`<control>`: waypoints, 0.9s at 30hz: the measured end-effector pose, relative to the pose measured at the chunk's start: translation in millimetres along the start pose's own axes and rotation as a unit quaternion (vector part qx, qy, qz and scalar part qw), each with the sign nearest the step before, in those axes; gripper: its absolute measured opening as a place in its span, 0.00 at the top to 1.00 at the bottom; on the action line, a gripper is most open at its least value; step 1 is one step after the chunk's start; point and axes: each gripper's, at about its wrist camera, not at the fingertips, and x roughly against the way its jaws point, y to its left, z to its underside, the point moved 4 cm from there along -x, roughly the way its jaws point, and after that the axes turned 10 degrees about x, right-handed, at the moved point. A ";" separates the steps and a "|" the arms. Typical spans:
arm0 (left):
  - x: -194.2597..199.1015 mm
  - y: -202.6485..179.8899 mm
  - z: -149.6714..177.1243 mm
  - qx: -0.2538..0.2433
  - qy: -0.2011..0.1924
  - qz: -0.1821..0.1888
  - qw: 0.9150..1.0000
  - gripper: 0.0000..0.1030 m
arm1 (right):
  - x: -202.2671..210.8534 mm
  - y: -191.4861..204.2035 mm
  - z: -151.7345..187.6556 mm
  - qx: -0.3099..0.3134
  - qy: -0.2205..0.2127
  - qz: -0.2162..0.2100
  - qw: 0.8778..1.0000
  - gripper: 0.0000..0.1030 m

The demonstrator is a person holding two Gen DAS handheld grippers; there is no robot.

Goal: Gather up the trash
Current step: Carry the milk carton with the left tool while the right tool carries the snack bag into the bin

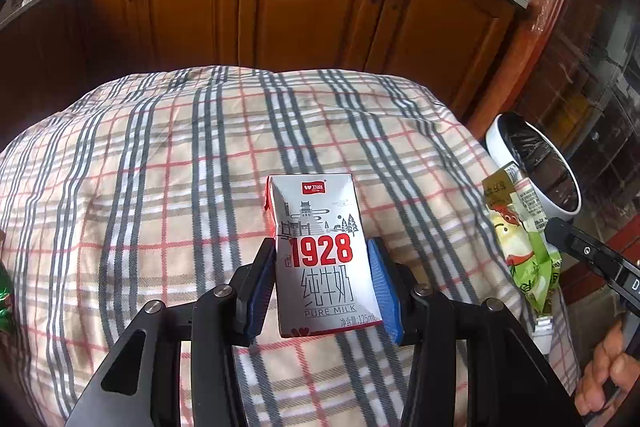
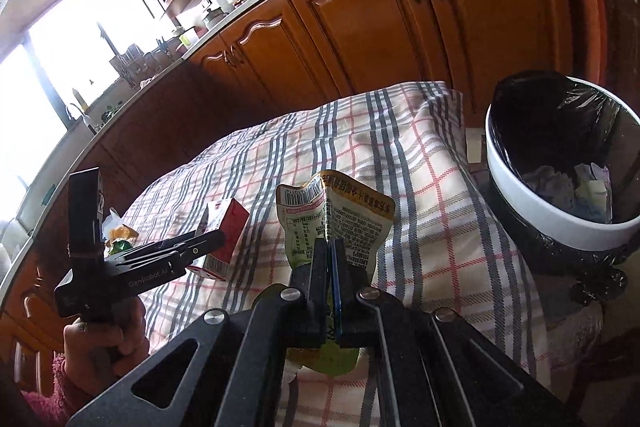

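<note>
Gripping a small milk carton (image 1: pixel 326 255) between the blue pads (image 1: pixel 385 287) of the left gripper (image 1: pixel 320 283), jaws pressed against both of its sides, and holding it upright above the plaid cloth (image 1: pixel 160 187); whether its base is touching the cloth or hanging clear, not possible to tell. Pinching a crumpled green and yellow snack wrapper (image 2: pixel 336 223) in the right gripper (image 2: pixel 330 259), jaws closed nearly flat on the thin film, with the barcode end sticking up past the fingertips. Sitting just off the right edge of the table: a white-rimmed trash bin (image 2: pixel 560 223) lined with a black bag and already holding some crumpled paper. Judging by this, working through the carrying step, both pieces picked up and neither yet over the bin. Next, likely calling for swinging the right gripper rightward until the wrapper is hanging above the bin mouth, then spreading the jaws; light film possibly clinging to a pad, so perhaps needing a small shake. Following with the carton, a longer reach across from the left, and keeping the two grippers from crossing paths. Lying at the left side of the table: more bits of wrapper (image 2: pixel 120 241), apparently waiting for a later trip.
</note>
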 end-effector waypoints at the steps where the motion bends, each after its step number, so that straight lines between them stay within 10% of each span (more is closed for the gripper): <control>1: 4.1 -6.3 0.6 -0.008 -0.002 0.006 1.000 0.57 | 3.1 -1.9 -0.3 -0.003 -0.003 -0.002 1.000 0.99; 27: 16.9 -139.4 3.2 -0.135 -0.010 0.084 0.987 0.57 | 92.9 -92.3 -5.2 -0.071 -0.078 0.055 0.993 0.99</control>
